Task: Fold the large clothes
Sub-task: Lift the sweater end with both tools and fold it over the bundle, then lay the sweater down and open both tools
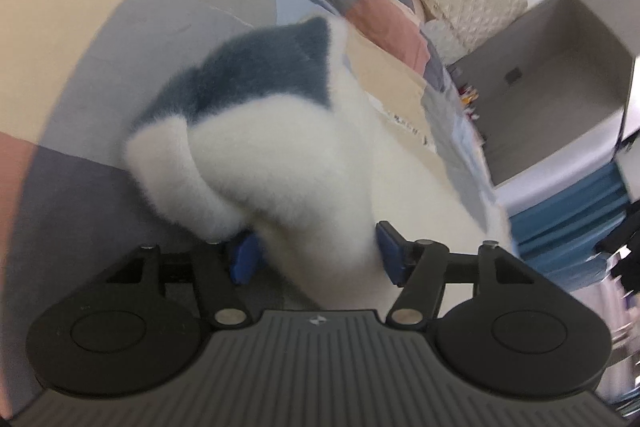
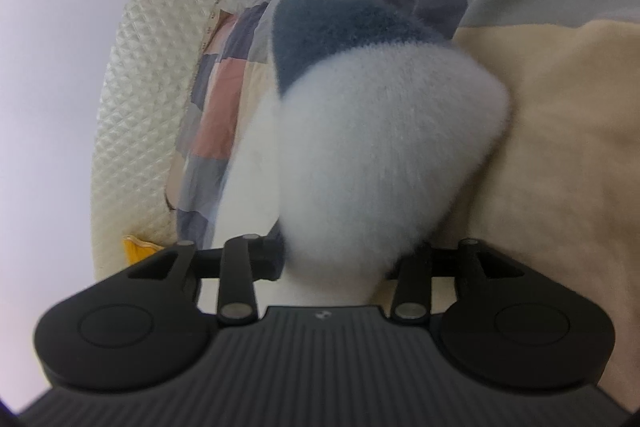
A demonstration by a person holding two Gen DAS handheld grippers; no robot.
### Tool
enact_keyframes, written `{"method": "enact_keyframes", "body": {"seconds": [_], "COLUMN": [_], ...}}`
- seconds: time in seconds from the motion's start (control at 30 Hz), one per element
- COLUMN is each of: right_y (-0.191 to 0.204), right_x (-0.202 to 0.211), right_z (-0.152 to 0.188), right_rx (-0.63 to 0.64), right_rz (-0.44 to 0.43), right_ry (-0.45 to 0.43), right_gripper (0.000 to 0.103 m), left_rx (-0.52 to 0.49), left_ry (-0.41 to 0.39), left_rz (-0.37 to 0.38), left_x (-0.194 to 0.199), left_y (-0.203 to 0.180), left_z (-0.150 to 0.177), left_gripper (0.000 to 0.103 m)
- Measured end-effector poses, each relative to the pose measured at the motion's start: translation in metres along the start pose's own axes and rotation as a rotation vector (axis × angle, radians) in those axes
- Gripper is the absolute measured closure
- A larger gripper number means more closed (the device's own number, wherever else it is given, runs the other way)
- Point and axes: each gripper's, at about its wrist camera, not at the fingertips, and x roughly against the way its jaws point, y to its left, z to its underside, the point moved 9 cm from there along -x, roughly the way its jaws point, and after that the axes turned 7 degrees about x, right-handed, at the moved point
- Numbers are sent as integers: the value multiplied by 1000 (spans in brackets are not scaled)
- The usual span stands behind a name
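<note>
A fluffy white fleece garment (image 1: 288,163) with a dark blue-grey patch is bunched up in front of both cameras. My left gripper (image 1: 316,255) is shut on a thick fold of it, with the blue pads (image 1: 390,251) pressed against its sides. My right gripper (image 2: 340,259) is shut on another bunch of the same garment (image 2: 380,147); its fingertips are hidden by the fleece. The garment hangs lifted above the bed. The rest of the garment is hidden behind the bunches.
Below lies a bed with a patchwork cover (image 1: 120,39) in grey, cream, pink and navy. A quilted cream headboard (image 2: 132,99) stands at the bed's end. A grey shelf unit (image 1: 560,75) and a blue curtain (image 1: 576,211) are at the right.
</note>
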Motion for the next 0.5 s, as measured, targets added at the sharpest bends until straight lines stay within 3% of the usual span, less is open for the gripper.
{"method": "enact_keyframes", "body": {"seconds": [0.23, 0.5], "right_y": [25, 104], "right_x": [38, 105], "right_z": [15, 19], "right_rx": [104, 309], "right_rz": [77, 41], "right_ry": [-14, -50], "right_gripper": [54, 54], "left_rx": [-149, -324], "left_ry": [-29, -99], "left_rz": [-103, -142], "left_x": [52, 149], "left_y": [-25, -87], "left_z": [6, 21], "left_gripper": [35, 35]}}
